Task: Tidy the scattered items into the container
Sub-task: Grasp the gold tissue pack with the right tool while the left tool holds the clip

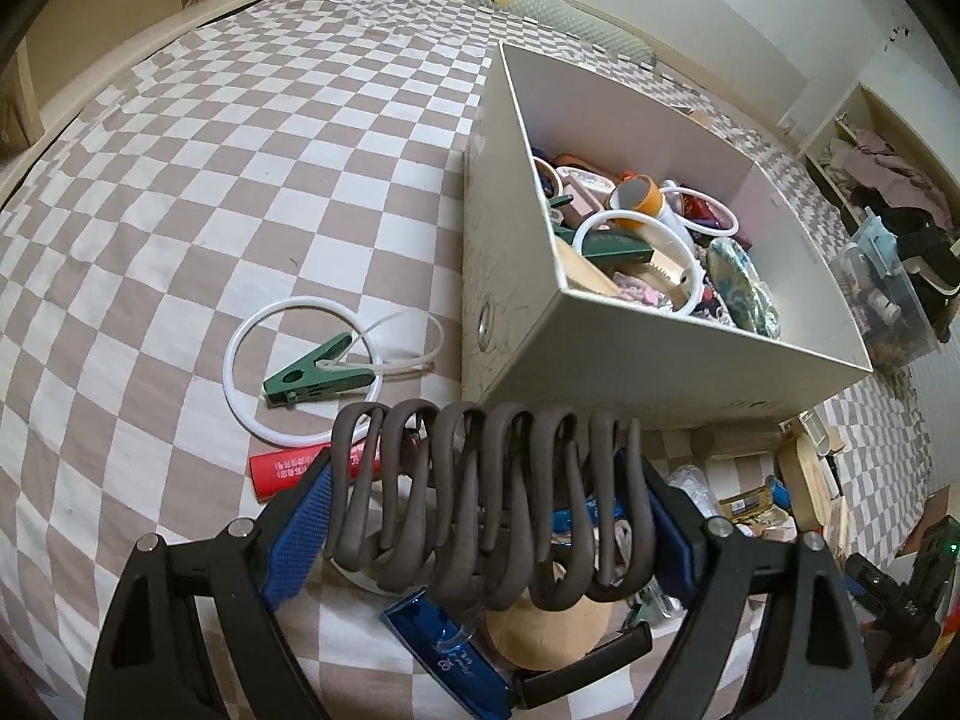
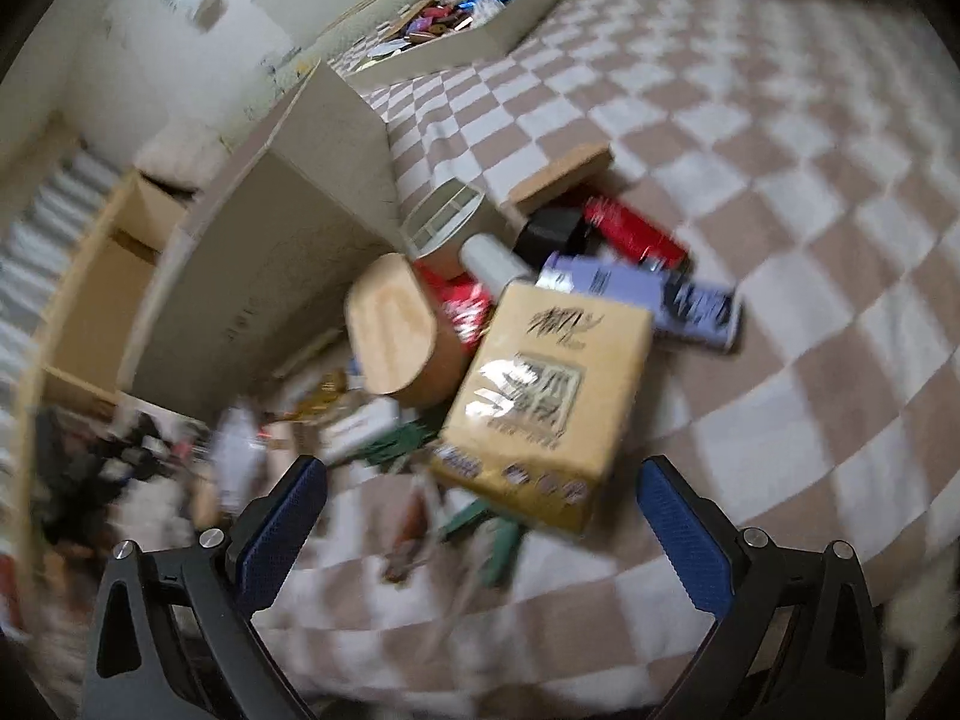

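My left gripper [image 1: 480, 480] is shut on a grey wavy coil rack [image 1: 480, 504], its blue pads pressed against both ends, held above the checkered bedspread. Just beyond stands the white box [image 1: 660, 354], filled with several small items. A white ring [image 1: 240, 354], a green clip [image 1: 312, 378] and a red tube [image 1: 288, 471] lie left of the box. My right gripper [image 2: 483, 471] is open with nothing between its pads, hovering just short of a yellow tissue pack [image 2: 546, 396] in a blurred pile beside the white box [image 2: 270, 276].
Under the coil lie a blue packet [image 1: 444, 654] and a tan rounded object [image 1: 540, 630]. The pile holds a wooden oval box [image 2: 393, 336], a red can [image 2: 636, 234], a purple packet [image 2: 648, 300] and a cardboard piece [image 2: 564, 174]. A shallow tray [image 2: 468, 48] sits far back. Shelves flank the bed.
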The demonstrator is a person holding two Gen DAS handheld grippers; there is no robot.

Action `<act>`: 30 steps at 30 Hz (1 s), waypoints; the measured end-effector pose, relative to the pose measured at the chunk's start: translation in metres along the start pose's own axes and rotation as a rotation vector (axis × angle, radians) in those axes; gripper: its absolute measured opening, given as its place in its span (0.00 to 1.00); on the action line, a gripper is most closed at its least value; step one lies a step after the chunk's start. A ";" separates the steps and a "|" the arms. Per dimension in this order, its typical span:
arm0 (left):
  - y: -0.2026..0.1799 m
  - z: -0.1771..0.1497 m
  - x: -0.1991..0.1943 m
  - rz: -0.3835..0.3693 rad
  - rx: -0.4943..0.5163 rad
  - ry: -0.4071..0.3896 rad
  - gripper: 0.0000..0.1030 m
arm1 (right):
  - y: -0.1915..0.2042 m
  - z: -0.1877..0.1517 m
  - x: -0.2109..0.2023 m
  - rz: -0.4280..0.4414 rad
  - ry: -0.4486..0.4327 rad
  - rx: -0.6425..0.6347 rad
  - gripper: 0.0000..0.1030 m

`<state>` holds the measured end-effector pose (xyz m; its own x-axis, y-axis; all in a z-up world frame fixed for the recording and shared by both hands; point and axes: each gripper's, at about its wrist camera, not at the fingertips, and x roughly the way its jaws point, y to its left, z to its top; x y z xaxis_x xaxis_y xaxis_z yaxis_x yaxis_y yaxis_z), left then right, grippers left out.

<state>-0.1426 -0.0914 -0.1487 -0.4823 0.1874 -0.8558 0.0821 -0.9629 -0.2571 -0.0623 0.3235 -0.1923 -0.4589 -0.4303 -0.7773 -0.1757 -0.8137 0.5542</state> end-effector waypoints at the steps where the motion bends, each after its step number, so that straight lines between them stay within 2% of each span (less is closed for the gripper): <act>1: -0.001 0.000 -0.001 -0.001 0.001 -0.002 0.87 | -0.001 0.000 0.000 0.037 0.009 0.026 1.00; 7: -0.006 0.001 -0.004 0.000 0.022 -0.017 0.87 | 0.022 -0.009 0.011 0.130 0.062 -0.001 1.00; 13: -0.006 0.001 -0.009 -0.005 0.021 -0.032 0.87 | 0.050 -0.019 0.012 0.112 0.069 -0.149 1.00; 15: -0.006 0.002 -0.012 -0.010 0.017 -0.041 0.87 | 0.053 -0.018 0.006 0.066 0.052 -0.189 1.00; 19: -0.006 0.004 -0.018 -0.020 0.008 -0.055 0.87 | 0.055 -0.010 -0.009 -0.079 -0.015 -0.306 1.00; 24: -0.007 0.006 -0.021 -0.032 0.008 -0.065 0.87 | 0.060 -0.010 -0.015 -0.313 -0.093 -0.586 1.00; 26: -0.009 0.006 -0.022 -0.033 0.012 -0.067 0.87 | 0.059 -0.011 -0.010 -0.348 -0.075 -0.635 1.00; 30: -0.010 0.006 -0.024 -0.033 0.016 -0.074 0.87 | 0.052 -0.010 0.007 -0.355 -0.029 -0.663 1.00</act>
<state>-0.1369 -0.0872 -0.1229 -0.5476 0.2051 -0.8112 0.0509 -0.9595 -0.2770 -0.0659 0.2745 -0.1724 -0.4968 -0.0951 -0.8626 0.2394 -0.9704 -0.0310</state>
